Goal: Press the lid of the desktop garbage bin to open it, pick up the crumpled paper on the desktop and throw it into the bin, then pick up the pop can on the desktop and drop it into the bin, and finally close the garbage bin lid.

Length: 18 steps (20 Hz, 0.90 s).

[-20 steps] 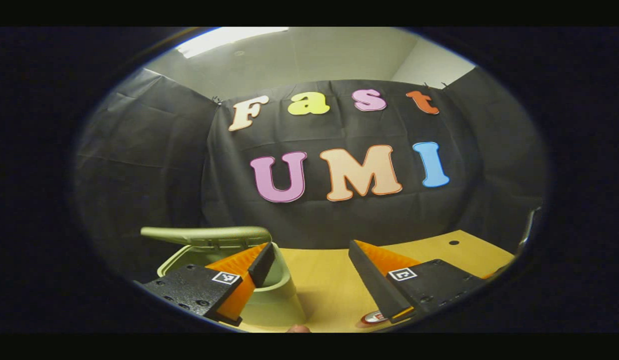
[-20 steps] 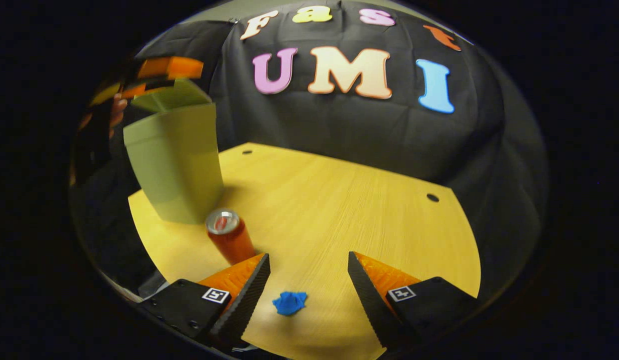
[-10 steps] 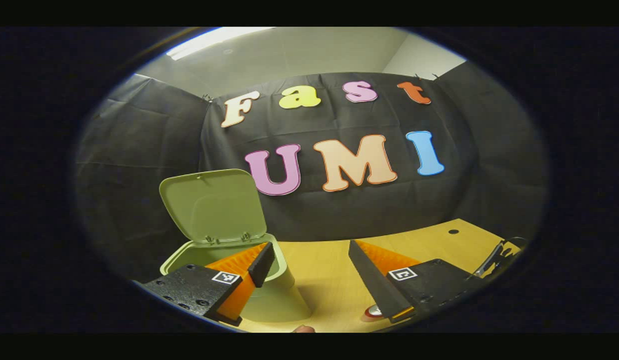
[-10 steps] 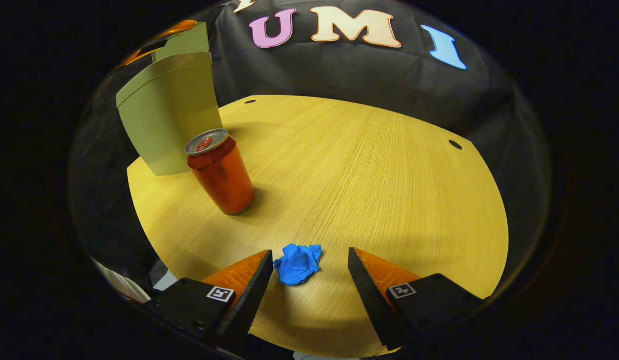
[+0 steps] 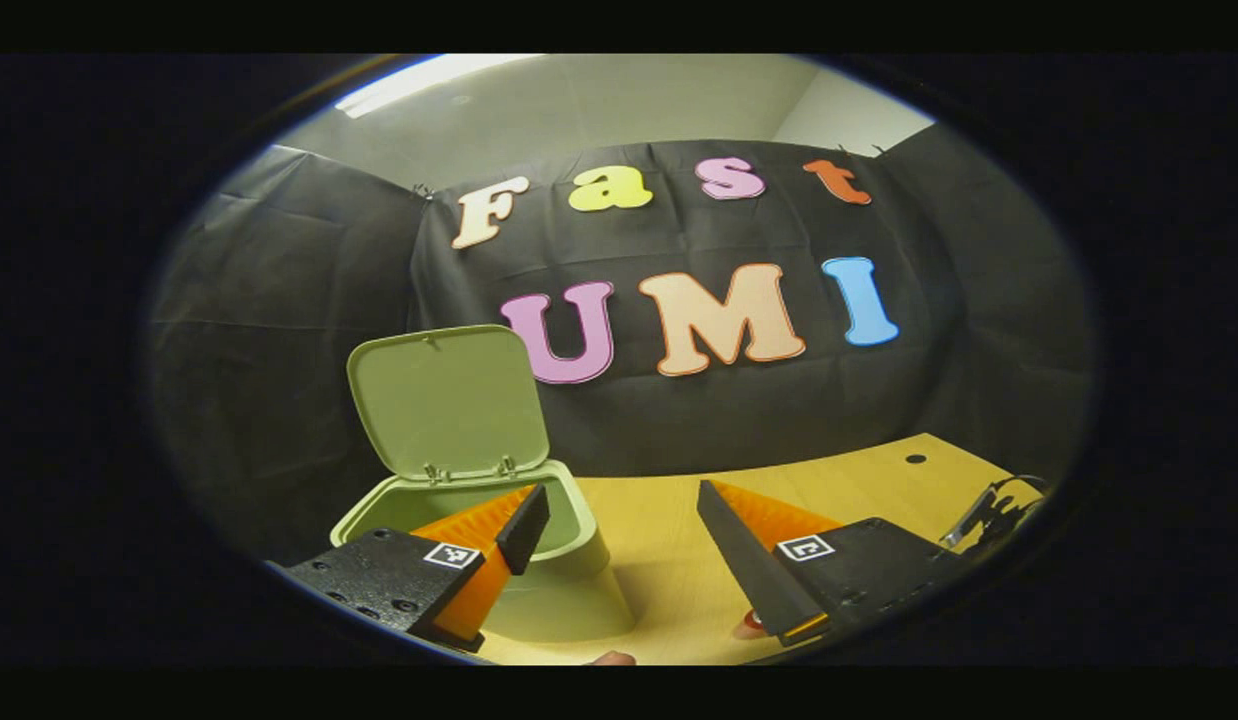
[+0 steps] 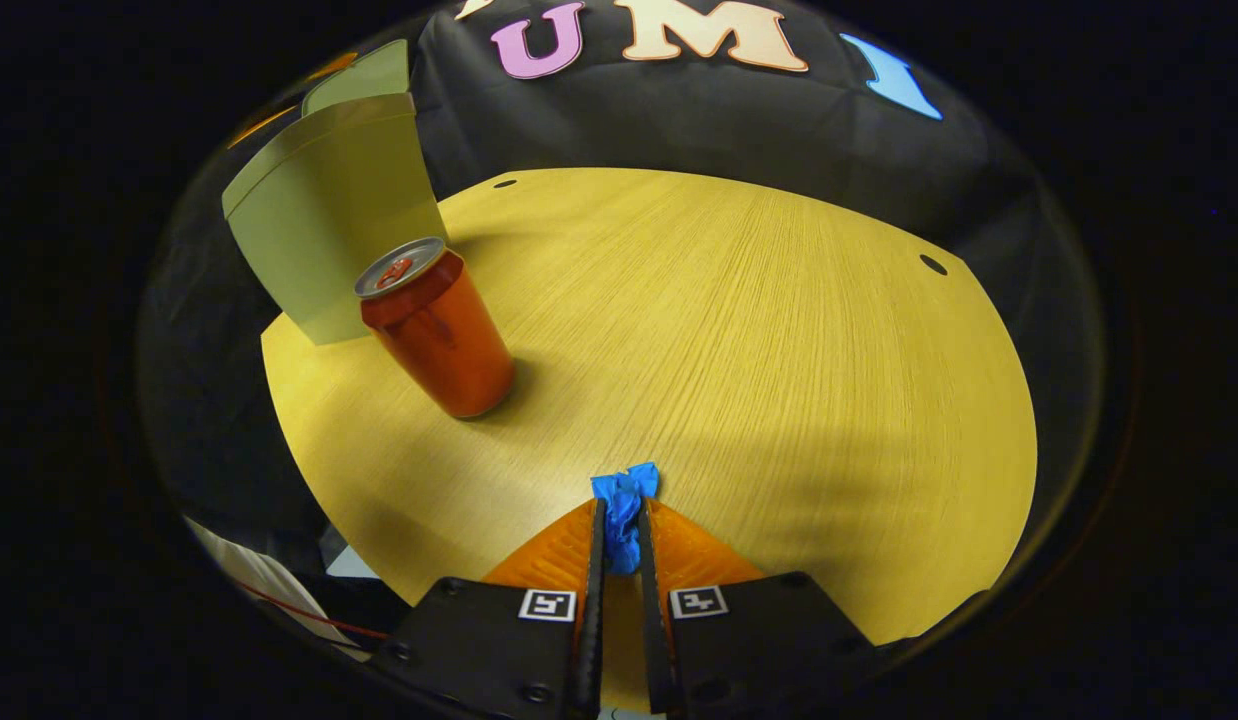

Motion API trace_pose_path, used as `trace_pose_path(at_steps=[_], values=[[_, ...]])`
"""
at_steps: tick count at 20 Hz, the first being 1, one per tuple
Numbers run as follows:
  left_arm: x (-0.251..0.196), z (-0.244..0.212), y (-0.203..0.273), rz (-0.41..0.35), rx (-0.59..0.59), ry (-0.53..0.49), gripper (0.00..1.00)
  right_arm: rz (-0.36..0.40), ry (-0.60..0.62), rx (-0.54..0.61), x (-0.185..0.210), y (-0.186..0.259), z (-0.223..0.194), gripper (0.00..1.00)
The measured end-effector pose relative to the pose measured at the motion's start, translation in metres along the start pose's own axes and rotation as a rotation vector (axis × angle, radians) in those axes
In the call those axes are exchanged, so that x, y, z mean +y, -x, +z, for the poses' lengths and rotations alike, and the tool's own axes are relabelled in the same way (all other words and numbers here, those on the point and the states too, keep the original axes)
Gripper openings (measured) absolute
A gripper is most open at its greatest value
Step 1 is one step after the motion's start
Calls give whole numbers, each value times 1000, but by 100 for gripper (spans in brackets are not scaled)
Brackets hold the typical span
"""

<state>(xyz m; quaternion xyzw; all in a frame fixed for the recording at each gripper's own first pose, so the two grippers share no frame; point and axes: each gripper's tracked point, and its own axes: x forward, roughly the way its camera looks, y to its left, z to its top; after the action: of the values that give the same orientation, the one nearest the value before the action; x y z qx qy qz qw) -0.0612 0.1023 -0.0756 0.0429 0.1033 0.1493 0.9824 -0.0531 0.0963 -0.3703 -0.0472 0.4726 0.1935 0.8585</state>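
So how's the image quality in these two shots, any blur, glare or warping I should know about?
Left gripper view: sharp, a ceiling light glares at the top, and the fisheye bows the bin's raised lid. Right gripper view: also sharp, the table curves strongly, the pop can leans from distortion, and a soft shadow lies around the crumpled paper pinched by the right gripper.

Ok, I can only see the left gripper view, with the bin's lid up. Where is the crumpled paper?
Observer: The right gripper is shut on it. The paper is blue and pokes out past the fingertips, at the near side of the table.
Operator: And is the can standing up?
Observer: Yes. The can stands upright on the table, in front of the bin.
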Motion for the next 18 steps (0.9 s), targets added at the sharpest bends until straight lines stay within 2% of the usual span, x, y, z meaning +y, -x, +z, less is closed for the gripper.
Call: trace_pose_path(at_steps=[8, 10, 13, 15, 18], values=[[45, -2, 17, 85, 7, -26, 92, 28, 11, -354, 15, 56, 158, 20], [62, -8, 26, 117, 27, -42, 92, 23, 49, -434, 24, 73, 192, 19], [87, -13, 41, 164, 42, -46, 92, 53, 131, -574, 58, 101, 244, 20], [103, -19, 49, 190, 57, -48, 92, 107, 165, -646, 89, 117, 275, 19], [141, -22, 67, 270, 69, -63, 92, 213, 208, -715, 148, 138, 314, 19]])
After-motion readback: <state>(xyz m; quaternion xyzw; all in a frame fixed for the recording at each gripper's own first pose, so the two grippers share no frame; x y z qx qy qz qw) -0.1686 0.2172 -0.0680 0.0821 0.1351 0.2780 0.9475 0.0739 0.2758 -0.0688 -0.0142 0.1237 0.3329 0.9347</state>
